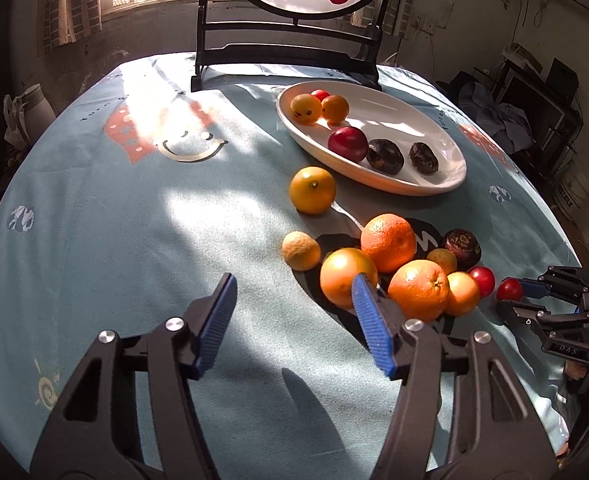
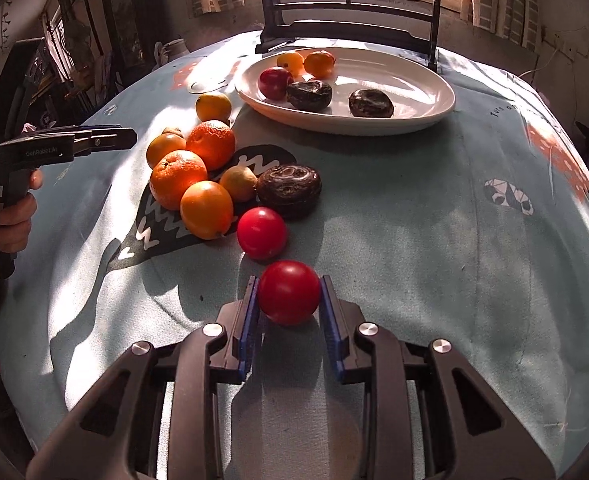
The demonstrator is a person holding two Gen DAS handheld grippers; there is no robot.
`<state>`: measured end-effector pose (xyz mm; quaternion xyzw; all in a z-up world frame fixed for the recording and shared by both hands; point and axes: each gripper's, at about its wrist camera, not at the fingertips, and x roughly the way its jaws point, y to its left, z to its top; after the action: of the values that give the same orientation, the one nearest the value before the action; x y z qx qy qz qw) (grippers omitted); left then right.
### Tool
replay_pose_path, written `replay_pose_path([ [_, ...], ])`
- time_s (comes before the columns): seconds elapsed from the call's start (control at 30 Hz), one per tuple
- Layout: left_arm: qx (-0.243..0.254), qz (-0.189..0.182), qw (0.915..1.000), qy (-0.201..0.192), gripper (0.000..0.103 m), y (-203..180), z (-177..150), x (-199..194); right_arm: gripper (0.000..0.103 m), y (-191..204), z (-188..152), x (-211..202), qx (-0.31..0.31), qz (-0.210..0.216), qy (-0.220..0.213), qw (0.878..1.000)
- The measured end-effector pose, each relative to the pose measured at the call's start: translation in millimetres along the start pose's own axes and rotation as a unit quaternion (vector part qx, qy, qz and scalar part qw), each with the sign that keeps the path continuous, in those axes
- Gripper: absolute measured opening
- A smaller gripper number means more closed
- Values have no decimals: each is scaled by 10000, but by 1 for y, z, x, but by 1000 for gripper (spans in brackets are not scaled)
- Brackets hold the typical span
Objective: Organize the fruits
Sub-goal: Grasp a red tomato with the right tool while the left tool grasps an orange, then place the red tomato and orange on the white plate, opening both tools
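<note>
- The right gripper has its two blue pads pressed against either side of a small red fruit, so it is holding that fruit. The fruit sits low over the tablecloth; I cannot tell whether it has left the cloth.
- The landmark is the white oval plate at the far side of the table. The held fruit is well short of it, on the near side.
- Between the held fruit and the plate lies a second red fruit, just beyond the pads, then a dark wrinkled fruit.
- On the near left of the plate sits a cluster of oranges, touching one another.
- The plate already holds a red fruit, two dark fruits and two orange ones, with bare space on its right half.
- The left gripper hovers with its fingers spread wide and empty, beside the orange cluster.
- Doing this well likely means lifting straight up first, clearing the neighbouring red fruit, then travelling to the plate's bare right half and lowering gently, since a round fruit may roll.
</note>
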<state>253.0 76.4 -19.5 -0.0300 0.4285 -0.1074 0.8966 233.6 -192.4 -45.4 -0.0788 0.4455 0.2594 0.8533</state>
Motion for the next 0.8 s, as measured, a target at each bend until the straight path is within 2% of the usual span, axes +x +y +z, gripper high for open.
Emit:
replay_pose_path([
  [0.17, 450, -76, 9989, 93, 49, -19, -5, 10, 30, 1, 0, 0, -5, 38, 6, 10000],
  [0.33, 754, -100, 9970, 111, 48, -32, -6, 17, 30, 1, -1, 1, 5, 44, 16, 10000],
  [0.6, 1053, -16, 9941, 264, 48, -40, 0, 37, 30, 1, -1, 0, 16, 41, 11, 10000],
  [0.7, 1064, -10, 9940, 260, 44, -41, 2, 40, 30, 1, 0, 0, 16, 39, 8, 10000],
  [0.73, 1039, -47, 9941, 296, 38, -40, 2, 41, 30, 1, 0, 0, 15, 39, 9, 10000],
  [0.8, 1038, -42, 9942, 292, 39, -40, 1, 41, 30, 1, 0, -1, 11, 30, 6, 10000],
])
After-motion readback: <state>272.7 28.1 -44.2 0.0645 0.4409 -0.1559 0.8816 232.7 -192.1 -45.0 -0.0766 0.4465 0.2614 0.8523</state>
